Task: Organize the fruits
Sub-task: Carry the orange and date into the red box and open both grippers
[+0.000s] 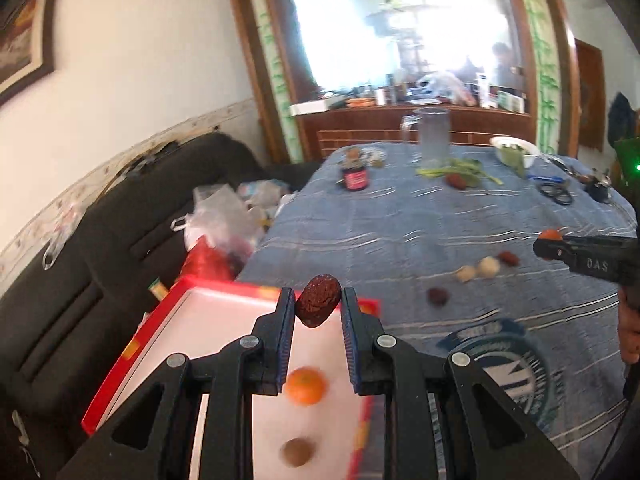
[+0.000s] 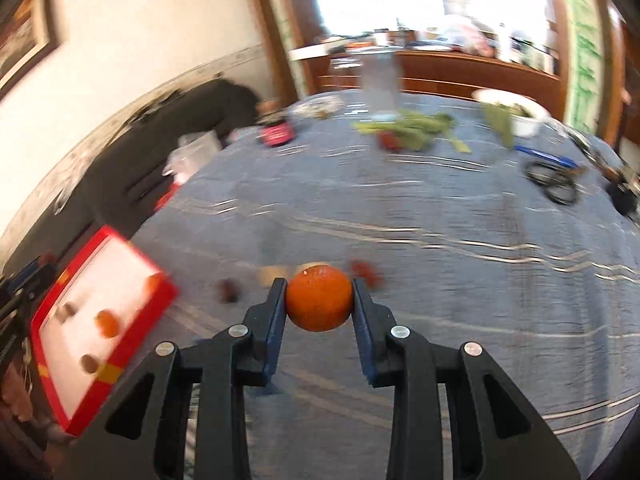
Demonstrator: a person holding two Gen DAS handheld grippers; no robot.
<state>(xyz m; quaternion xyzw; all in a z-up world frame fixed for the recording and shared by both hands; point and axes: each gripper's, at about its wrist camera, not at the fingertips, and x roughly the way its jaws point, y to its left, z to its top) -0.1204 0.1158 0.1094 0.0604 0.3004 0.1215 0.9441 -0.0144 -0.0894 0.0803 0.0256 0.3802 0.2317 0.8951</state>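
Left claw [image 1: 318, 300] gripping date [image 1: 319, 299], scissors [image 1: 556, 192] beyond

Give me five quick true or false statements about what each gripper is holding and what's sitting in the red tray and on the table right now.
1. The left gripper grips a wrinkled dark red date. True.
2. The right gripper is empty. False: it is shut on a small orange.
3. The red tray already holds fruit. True: a small orange fruit and a brownish one lie in it.
4. The blue tablecloth bears no loose fruit. False: a dark fruit and two pale pieces lie on it.
5. The clear pitcher lies on its side. False: it stands upright.
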